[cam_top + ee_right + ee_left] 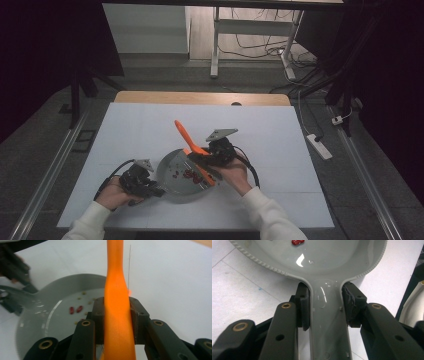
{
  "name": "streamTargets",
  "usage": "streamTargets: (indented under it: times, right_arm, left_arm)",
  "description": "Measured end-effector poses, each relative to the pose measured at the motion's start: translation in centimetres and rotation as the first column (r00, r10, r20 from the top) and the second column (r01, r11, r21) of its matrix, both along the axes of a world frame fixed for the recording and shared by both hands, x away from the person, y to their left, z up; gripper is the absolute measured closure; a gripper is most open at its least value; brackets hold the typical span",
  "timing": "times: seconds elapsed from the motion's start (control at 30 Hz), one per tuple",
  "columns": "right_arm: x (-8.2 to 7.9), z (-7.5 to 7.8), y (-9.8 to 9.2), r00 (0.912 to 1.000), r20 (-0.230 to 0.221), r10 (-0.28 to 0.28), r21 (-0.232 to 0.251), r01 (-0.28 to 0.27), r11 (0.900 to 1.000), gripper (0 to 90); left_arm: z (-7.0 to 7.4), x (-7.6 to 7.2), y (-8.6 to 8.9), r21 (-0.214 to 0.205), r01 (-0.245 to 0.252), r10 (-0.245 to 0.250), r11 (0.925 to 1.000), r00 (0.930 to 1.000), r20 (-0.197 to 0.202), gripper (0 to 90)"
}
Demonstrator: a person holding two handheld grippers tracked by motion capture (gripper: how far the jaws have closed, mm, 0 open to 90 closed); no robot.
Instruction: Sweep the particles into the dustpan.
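Near the front edge of the white desk (150, 125) sits a grey pan (172, 175), round, with a short flat handle (328, 322) running out toward the person's left. Left gripper (150, 190) is clamped on that handle: in the left gripper view both jaws press its two sides just below where it flares into the bowl, whose rim has a fine beaded edge. Pan's long axis runs roughly left-right across the desk, handle end at the left hand (114, 196), bowl end toward desk centre. Small red pieces (189, 174) lie in the bowl, a few tiny yellowish bits beside them in the right gripper view. Right gripper (202, 156) holds an orange spatula (186, 136) by its handle, jaws closed on both sides of it. Spatula's long axis is diagonal in the high view: free handle end points up and away toward the far left, blade end lies low over the right part of the pan, near the red pieces; whether it touches the bowl can't be told. Right hand (235, 175) is just beside the pan's right rim. No brand, label or readable writing on pan, spatula or desk.
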State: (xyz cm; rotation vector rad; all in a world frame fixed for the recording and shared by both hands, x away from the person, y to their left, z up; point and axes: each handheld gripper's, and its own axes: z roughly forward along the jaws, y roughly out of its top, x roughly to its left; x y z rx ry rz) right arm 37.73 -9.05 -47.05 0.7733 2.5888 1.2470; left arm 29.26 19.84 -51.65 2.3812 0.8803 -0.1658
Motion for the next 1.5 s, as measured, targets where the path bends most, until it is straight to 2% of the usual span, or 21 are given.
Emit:
streamTargets:
  times: [0.2,0.4,0.53,0.73,0.87,0.97,1.27,1.5]
  right_arm:
    - [0.4,0.7,-2.3,0.9967,0.028,-0.075,0.000,0.075,0.9971,70.0]
    - [0.1,0.4,-3.9,0.9921,0.044,-0.117,-0.040,0.119,0.9921,70.0]
    - [-0.3,-0.1,-4.8,0.9892,0.038,-0.142,-0.060,0.144,0.9878,70.0]
    - [-0.7,-0.6,-5.7,0.9852,0.024,-0.170,-0.068,0.171,0.9830,70.0]
    - [-1.1,-0.5,-5.7,0.9838,0.030,-0.177,-0.063,0.179,0.9819,70.0]
    - [-1.4,-0.6,-5.7,0.9835,0.040,-0.176,-0.079,0.179,0.9807,70.0]
    - [-1.5,-1.3,-5.3,0.9838,0.025,-0.178,-0.097,0.179,0.9790,70.0]
    - [-2.1,-1.5,-4.4,0.9881,0.017,-0.153,-0.092,0.154,0.9839,70.0]
  left_arm:
    - [0.0,-0.1,0.2,-0.008,0.001,-0.001,1.0000,1.0000,0.000,62.0]
    - [0.0,-0.3,0.5,-0.015,0.005,-0.005,0.9999,1.0000,0.000,61.9]
    - [0.1,-0.4,0.6,-0.017,0.011,-0.011,0.9998,0.9999,-0.002,62.0]
    - [0.3,-0.9,0.3,-0.020,0.054,-0.054,0.9983,0.9985,0.002,61.9]
    - [0.3,-1.0,0.2,-0.025,0.062,-0.062,0.9977,0.9981,0.002,61.9]
    - [0.4,-1.1,0.1,-0.026,0.061,-0.061,0.9978,0.9981,0.004,61.9]
    - [0.4,-1.3,-0.4,-0.017,0.079,-0.079,0.9968,0.9969,-0.001,61.9]
    - [0.4,-1.5,-0.8,-0.014,0.079,-0.079,0.9967,0.9968,-0.003,61.9]
